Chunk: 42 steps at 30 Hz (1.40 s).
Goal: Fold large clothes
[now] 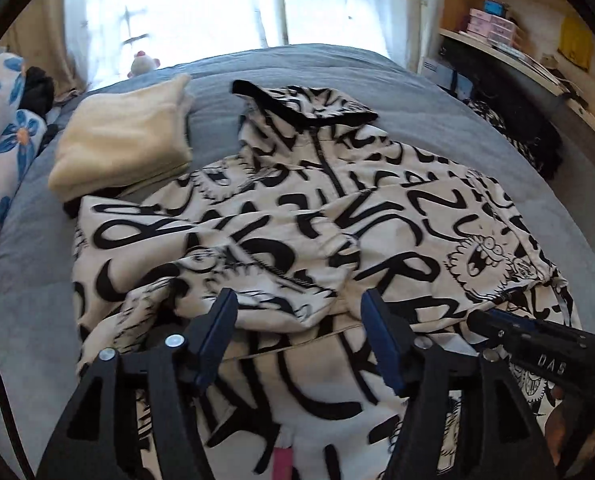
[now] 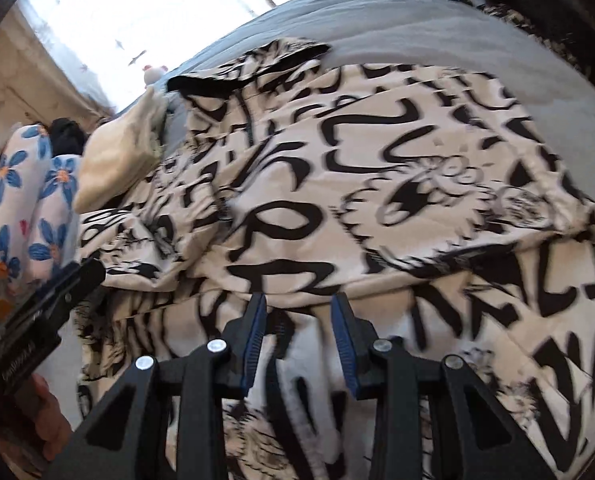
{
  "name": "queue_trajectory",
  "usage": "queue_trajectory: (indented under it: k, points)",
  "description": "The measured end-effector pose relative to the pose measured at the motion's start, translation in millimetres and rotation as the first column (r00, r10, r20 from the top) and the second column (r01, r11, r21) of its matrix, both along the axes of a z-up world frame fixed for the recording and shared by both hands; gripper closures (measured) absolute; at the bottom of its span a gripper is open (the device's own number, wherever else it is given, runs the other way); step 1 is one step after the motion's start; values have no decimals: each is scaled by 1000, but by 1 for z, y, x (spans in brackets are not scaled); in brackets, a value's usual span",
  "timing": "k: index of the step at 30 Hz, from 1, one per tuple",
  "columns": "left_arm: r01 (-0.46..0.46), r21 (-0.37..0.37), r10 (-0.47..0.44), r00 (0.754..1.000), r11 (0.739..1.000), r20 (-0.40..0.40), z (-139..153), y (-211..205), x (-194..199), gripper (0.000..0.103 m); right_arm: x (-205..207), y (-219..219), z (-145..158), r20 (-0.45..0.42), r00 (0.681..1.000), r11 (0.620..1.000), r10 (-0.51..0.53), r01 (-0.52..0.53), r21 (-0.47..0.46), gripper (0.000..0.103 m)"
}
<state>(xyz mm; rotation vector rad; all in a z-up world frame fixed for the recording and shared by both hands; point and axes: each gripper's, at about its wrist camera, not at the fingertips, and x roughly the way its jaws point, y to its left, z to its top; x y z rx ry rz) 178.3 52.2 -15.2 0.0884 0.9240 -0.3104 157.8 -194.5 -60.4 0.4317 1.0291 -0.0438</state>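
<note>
While both grippers hover over the near half of the printed hoodie [image 1: 321,216], neither one holds cloth. Left gripper [image 1: 297,320]: jaws wide, only fabric lying flat below them, nothing pinched. Right gripper [image 2: 299,316]: jaws at a narrower gap, pads clear of the cloth, nothing between them that I can see.

Hoodie lies spread on the grey bed [image 1: 437,120], hood [image 1: 305,104] toward the far edge by the window, hem toward the near edge. One sleeve looks already folded across the front, bunched near the left gripper; the zipper runs up the middle. Likely step: take the next fold, sleeve or side panel in, then bottom up.

To do it well: pinch a single clean edge, not the bunched layers; grab both points on the same line so the fold comes out straight; lift just enough to clear the cloth underneath, lay over, then smooth. The bunched sleeve should probably be flattened first or the fold will trap wrinkles.

Room: the cream folded garment [image 1: 125,140] touches or slightly overlaps the hoodie's far-left shoulder, tight there. Floral pillow [image 1: 5,128] sits along the left edge, well apart. Bare bed shows on the right side and beyond the hood, so folding inward from the right has free space. Both grippers are close together, so watch for a clash.
</note>
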Motion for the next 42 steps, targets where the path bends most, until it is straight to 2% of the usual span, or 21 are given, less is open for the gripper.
queue_trajectory:
  k: [5, 6, 8, 12, 14, 17, 21, 23, 25, 26, 27, 28, 30, 32, 33, 36, 38, 40, 42]
  points:
    - [-129, 48, 128, 992, 991, 6, 1, 50, -8, 37, 28, 10, 5, 27, 996, 994, 79, -81, 67, 69]
    - [-148, 57, 148, 989, 987, 4, 1, 57, -9, 37, 36, 12, 5, 31, 995, 992, 94, -96, 80, 66]
    - [-217, 78, 218, 976, 973, -5, -3, 81, -14, 36, 53, 16, 5, 28, 992, 987, 125, -127, 94, 61]
    - [-322, 93, 327, 944, 942, -43, -19, 122, -22, 31, 88, 28, -6, 7, 982, 974, 190, -189, 128, 59]
    - [-362, 124, 371, 926, 924, -65, -32, 140, -22, 31, 105, 31, -16, -14, 979, 968, 204, -200, 151, 59]
    - [-404, 152, 420, 902, 902, -101, -52, 162, -22, 31, 126, 36, -32, -46, 977, 966, 210, -200, 164, 59]
    - [-430, 119, 445, 881, 895, -161, -72, 180, -18, 31, 151, 47, -55, -88, 969, 965, 233, -219, 142, 59]
    - [-427, 99, 439, 879, 899, -188, -80, 184, -16, 31, 156, 52, -60, -92, 968, 965, 235, -220, 141, 59]
    - [-415, 102, 428, 881, 904, -200, -88, 182, -14, 31, 157, 59, -56, -76, 966, 963, 249, -239, 122, 63]
    - [-403, 116, 419, 886, 908, -200, -92, 179, -13, 31, 157, 63, -53, -73, 962, 961, 263, -255, 104, 73]
    - [-399, 130, 418, 887, 908, -195, -93, 177, -13, 31, 156, 69, -48, -70, 958, 959, 278, -273, 73, 90]
    - [-398, 154, 422, 888, 904, -184, -96, 174, -12, 31, 152, 74, -37, -47, 954, 955, 295, -293, 39, 94]
    - [-402, 160, 426, 887, 902, -176, -98, 173, -10, 33, 142, 78, -10, 15, 951, 951, 308, -308, -17, 96]
    - [-416, 148, 438, 882, 897, -174, -97, 176, -9, 50, 125, 73, 23, 102, 947, 952, 304, -298, -74, 96]
    - [-420, 143, 440, 880, 896, -179, -97, 178, -7, 53, 113, 68, 40, 148, 946, 954, 290, -275, -117, 96]
    - [-434, 108, 447, 869, 894, -210, -98, 185, -5, 56, 86, 50, 67, 199, 953, 959, 229, -186, -213, 96]
    - [-430, 100, 441, 868, 897, -229, -102, 187, -6, 57, 74, 34, 65, 175, 966, 956, 190, -141, -257, 96]
    - [-424, 101, 435, 868, 900, -238, -106, 188, -7, 57, 73, 20, 43, 90, 982, 944, 168, -134, -301, 92]
    - [-412, 94, 422, 871, 906, -252, -108, 188, -9, 57, 77, 7, 9, -39, 989, 938, 144, -149, -314, 91]
